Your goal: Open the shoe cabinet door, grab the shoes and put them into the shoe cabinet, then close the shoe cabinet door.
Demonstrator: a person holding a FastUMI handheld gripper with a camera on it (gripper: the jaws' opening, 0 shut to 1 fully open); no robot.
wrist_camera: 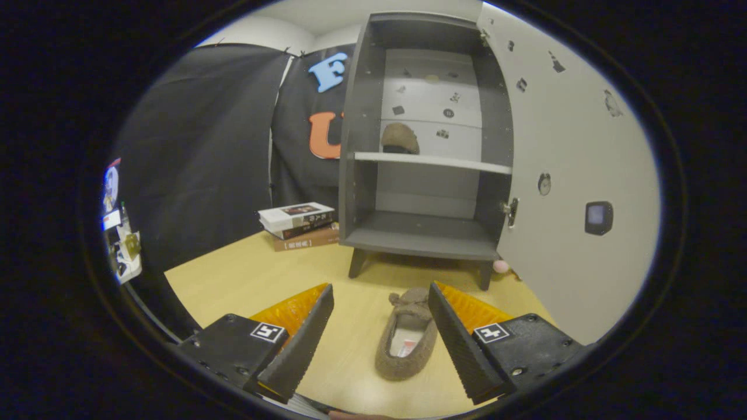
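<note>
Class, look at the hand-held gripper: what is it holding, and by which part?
Nothing. The hand-held gripper is open; the slipper lies on the table between its fingers, not pinched.

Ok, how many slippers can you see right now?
2. One slipper sits on the cabinet's middle shelf; the other slipper lies on the table between the open gripper's fingers. None seems hidden.

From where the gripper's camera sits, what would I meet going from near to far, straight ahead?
Gripper, fingers open → brown slipper on the wooden table between them → open shoe cabinet → second slipper on its upper shelf.
</note>
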